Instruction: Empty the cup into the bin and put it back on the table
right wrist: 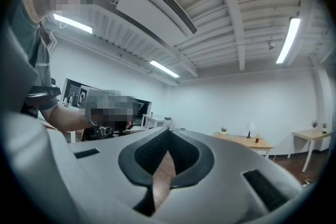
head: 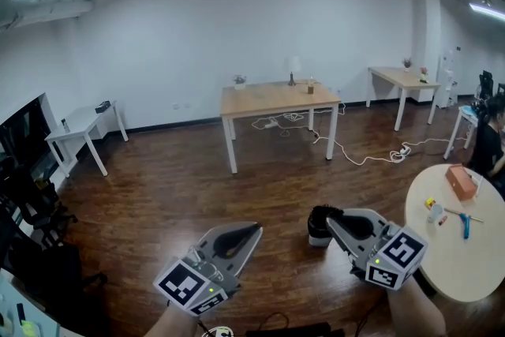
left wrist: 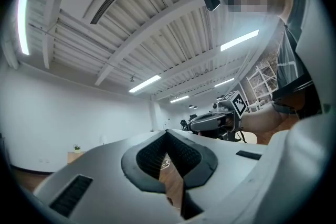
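1. Head view.
   - Left gripper (head: pixel 257 228) low over the dark wood floor (head: pixel 158 193), jaws together, nothing held.
   - Right gripper (head: pixel 328 219) beside it, well apart from it, jaws likewise pressed tip to tip and empty.
   - Bin (head: pixel 317 234) standing on the floor just behind the right gripper's tips, white-sided with a dark rim, partly covered by that gripper.
   - Round white table (head: pixel 465 268) at the right edge, bearing a brown box (head: pixel 461 182), a blue pen (head: pixel 465 226), a yellow piece (head: pixel 431 203) and, just beside that piece, what looks like the cup (head: pixel 436 213); small, pale and too blurred to be sure.
   - Farther off, a wooden table (head: pixel 276 99) mid-room, with a white cable (head: pixel 359 158) trailing across the floor near it.

2. Left gripper view.
   - Left gripper (left wrist: pixel 167 134) closed: dark pads meeting at the tips, only a sliver of floor visible behind them, no object gripped.
   - Right gripper (left wrist: pixel 207 122) seen beyond, level with it, marker cube (left wrist: pixel 237 104) on its rear.
   - No sight of cup or bin here.

3. Right gripper view.
   - Right gripper (right wrist: pixel 169 132) closed on nothing, pads touching at the tips, floor showing through the gap below.
   - Wooden table (right wrist: pixel 244 140) in the distance at the right.
   - Neither cup nor bin visible from this side.
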{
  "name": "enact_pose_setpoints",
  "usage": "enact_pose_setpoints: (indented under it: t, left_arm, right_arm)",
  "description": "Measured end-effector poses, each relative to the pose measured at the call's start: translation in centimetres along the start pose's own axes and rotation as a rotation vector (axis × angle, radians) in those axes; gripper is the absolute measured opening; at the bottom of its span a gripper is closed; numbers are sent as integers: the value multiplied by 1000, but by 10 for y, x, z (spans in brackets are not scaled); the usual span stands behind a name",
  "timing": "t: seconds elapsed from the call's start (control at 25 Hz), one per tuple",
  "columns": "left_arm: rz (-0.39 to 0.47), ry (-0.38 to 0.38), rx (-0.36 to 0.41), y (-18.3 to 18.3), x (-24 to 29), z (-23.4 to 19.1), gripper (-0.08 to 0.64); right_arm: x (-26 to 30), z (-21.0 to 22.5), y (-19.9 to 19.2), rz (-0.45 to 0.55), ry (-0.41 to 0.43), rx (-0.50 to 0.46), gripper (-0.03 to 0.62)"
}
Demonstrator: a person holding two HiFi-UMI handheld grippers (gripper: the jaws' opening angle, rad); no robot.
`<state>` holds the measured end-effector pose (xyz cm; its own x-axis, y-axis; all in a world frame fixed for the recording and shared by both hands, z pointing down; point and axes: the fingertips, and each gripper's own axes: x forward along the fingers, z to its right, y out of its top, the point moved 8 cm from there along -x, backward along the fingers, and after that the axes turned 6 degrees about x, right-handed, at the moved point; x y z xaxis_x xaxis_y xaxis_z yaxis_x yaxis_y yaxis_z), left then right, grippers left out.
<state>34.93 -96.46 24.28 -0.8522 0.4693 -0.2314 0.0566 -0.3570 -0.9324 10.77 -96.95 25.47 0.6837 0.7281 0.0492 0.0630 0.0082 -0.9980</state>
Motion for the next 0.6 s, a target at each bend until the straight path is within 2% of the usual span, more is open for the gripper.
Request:
enact_pose_setpoints:
  t: [0.2,0.44,0.6]
  left_arm:
    - [37,19,-19,-13,16,-34,-6]
    - [70,21,9,-42,49,-74,-6]
    - [28,41,-26,-66,84,-103,-6]
  right_arm:
    - [34,25,2,2,14,14,5]
    - [83,68,-5,9,53,7,5]
    - [110,113,-13,16,52,31,5]
